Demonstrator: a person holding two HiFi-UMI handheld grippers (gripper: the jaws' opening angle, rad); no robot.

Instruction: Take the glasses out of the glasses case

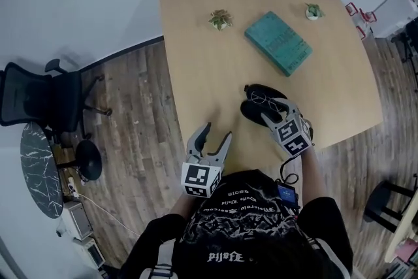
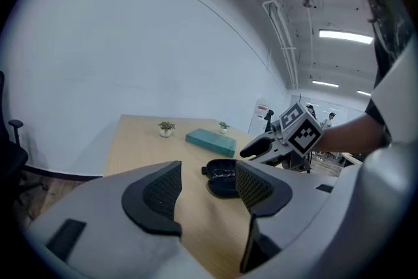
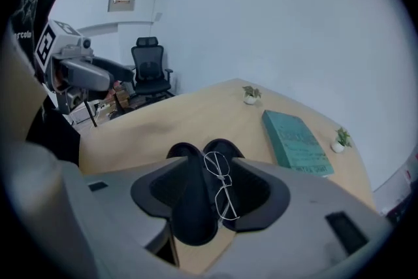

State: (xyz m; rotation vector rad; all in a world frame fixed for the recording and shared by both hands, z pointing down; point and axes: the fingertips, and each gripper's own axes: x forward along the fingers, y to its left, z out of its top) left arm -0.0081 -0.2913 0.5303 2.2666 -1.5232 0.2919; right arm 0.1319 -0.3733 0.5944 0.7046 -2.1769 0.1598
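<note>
The black glasses case (image 1: 253, 108) lies open near the front edge of the wooden table (image 1: 209, 68). Thin wire-framed glasses (image 1: 264, 99) sit over the case. My right gripper (image 1: 273, 109) reaches into the case. In the right gripper view its jaws are closed on the glasses (image 3: 222, 183), with the case (image 3: 196, 150) just behind them. The left gripper (image 1: 217, 135) hovers open over the table's front edge, left of the case, holding nothing. The left gripper view shows the case (image 2: 222, 181) and the right gripper (image 2: 261, 147) beyond the left gripper (image 2: 209, 196).
A teal book (image 1: 279, 42) lies behind the case, with two small potted plants (image 1: 221, 19) (image 1: 314, 11) at the back. A black office chair (image 1: 39, 98) and a round dark side table (image 1: 39, 170) stand on the floor at the left.
</note>
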